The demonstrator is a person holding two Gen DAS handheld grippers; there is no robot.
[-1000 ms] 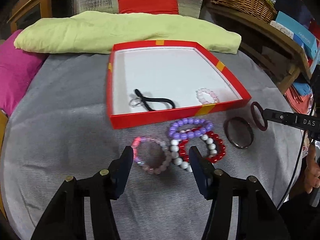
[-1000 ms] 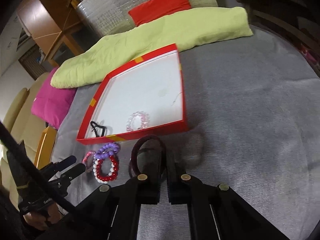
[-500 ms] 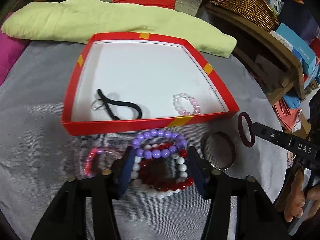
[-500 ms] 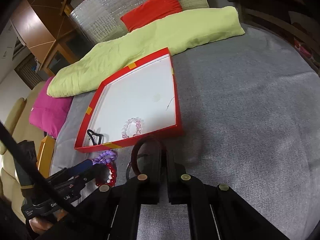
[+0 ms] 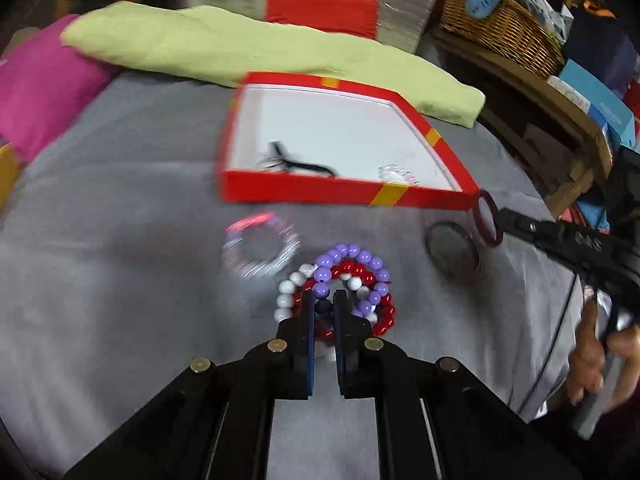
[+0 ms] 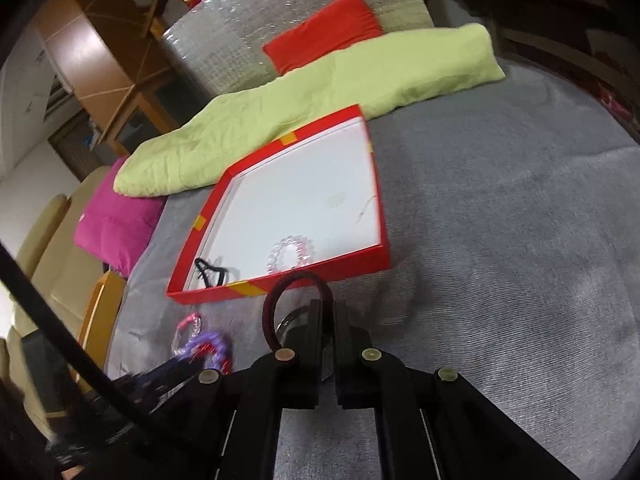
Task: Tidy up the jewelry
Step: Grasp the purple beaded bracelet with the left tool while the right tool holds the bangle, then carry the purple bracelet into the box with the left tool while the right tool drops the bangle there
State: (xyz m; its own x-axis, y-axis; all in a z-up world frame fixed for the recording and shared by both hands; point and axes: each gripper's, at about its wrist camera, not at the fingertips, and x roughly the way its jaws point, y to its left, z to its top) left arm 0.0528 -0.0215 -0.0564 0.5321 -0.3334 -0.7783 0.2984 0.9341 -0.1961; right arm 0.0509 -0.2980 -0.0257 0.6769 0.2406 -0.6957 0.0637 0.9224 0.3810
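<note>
Jaws of my left gripper (image 5: 323, 300) are closed on the purple bead bracelet (image 5: 352, 268), pinching one bead of a stacked cluster that also holds a red bead bracelet (image 5: 360, 270) and a white bead bracelet (image 5: 285, 300). Beads are round and glossy. The cluster sits on the grey cloth (image 5: 120, 280), near the front wall of the red box (image 5: 304, 192). A pink translucent bracelet (image 5: 260, 250) lies just left of the cluster, blurred.

My right gripper (image 6: 328, 312) is clamped on a dark red hair tie (image 6: 298, 280), whose loop stands above the fingers. A dark bangle (image 5: 452, 248) lies on the cloth near it.

Inside the white-floored box: a black cord (image 5: 304, 166) and a pale pink bracelet (image 6: 290, 254). Behind the box lie a green blanket (image 6: 320, 92) and a magenta cushion (image 6: 116, 224). A wicker basket (image 5: 504, 32) stands on a wooden shelf to the right.
</note>
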